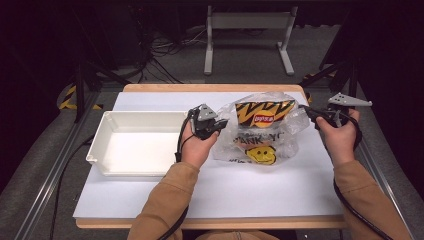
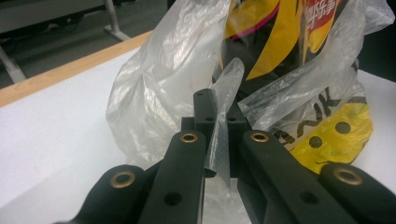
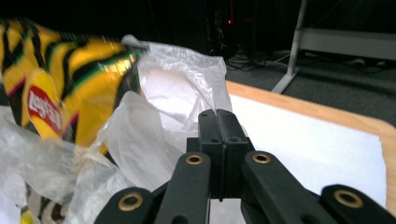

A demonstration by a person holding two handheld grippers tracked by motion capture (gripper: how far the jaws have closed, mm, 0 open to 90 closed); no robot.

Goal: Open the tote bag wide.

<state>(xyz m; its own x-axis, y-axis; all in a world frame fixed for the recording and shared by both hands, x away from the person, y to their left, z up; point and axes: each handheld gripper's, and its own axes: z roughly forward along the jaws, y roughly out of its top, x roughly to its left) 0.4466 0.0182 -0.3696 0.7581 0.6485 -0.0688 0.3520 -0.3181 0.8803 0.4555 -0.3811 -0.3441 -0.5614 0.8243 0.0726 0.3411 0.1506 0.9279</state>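
A clear plastic bag (image 1: 280, 142) printed with a yellow smiley lies on the white table cover; a yellow-and-black chip bag (image 1: 262, 114) sits inside it. My left gripper (image 1: 222, 123) is at the bag's left edge. In the left gripper view the jaws (image 2: 217, 100) are shut on a strip of the plastic bag (image 2: 159, 79), with the chip bag (image 2: 280, 37) just behind. My right gripper (image 1: 306, 110) is at the bag's right edge. Its jaws (image 3: 217, 116) are pressed together beside the plastic bag (image 3: 173, 79) and chip bag (image 3: 70, 84); I cannot tell whether film is pinched.
An empty white tray (image 1: 100, 135) stands left of the left hand. The white cover (image 1: 225, 190) stretches bare toward the front edge. The table's wooden rim (image 1: 210, 88) runs along the back, with a grey desk frame (image 1: 247, 20) and cables on the floor beyond.
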